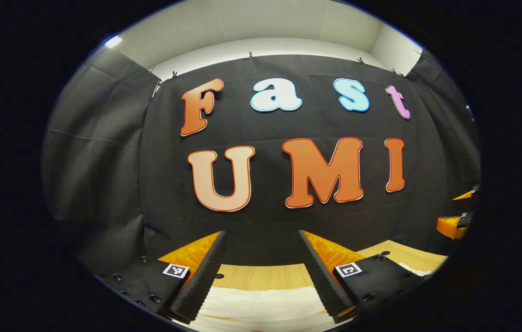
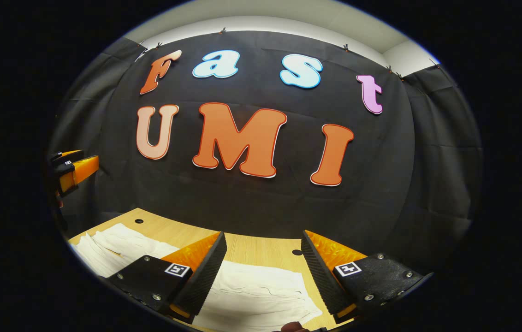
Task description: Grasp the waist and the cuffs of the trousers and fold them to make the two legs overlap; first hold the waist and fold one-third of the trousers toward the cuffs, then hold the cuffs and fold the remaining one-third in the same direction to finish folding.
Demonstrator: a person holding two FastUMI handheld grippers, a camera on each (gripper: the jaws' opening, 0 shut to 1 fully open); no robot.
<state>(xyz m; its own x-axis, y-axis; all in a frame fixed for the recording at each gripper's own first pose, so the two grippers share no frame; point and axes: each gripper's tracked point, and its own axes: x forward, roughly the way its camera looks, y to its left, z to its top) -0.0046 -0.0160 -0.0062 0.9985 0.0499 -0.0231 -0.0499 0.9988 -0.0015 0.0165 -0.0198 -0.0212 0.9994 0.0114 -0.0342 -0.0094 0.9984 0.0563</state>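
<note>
Left gripper (image 1: 261, 272) nearest — jaws wide apart, nothing between them, held above the table and aimed more at the back wall than down. Right gripper (image 2: 261, 274) same: spread wide, empty, raised. Neither touching cloth.

White trousers (image 2: 252, 295) flat on the wooden table (image 2: 247, 246), just below and ahead of the right fingers, running off toward the left side of that view where more loose fabric lies (image 2: 113, 249). Also visible in the left gripper view as a pale strip (image 1: 261, 299) under the open fingers. Which end is waist and which cuffs — cannot tell, too little of the garment in frame.

Judged stage: start of task, no fold made yet. To do first grasp well: tip both grippers down, bring lower finger under the fabric edge, pinch the full thickness at waist and cuff ends, lift together so legs lay over evenly. Thin limp cloth, likely to slip or bunch if pinched shallow.

Around: small dark holes in the tabletop (image 2: 297, 252) beyond the trousers, harmless. Other gripper seen at far left edge of the right gripper view (image 2: 74, 168), well apart, no clash. Black cloth wall (image 2: 381, 207) behind table, out of reach. Nothing blocking the descent.
</note>
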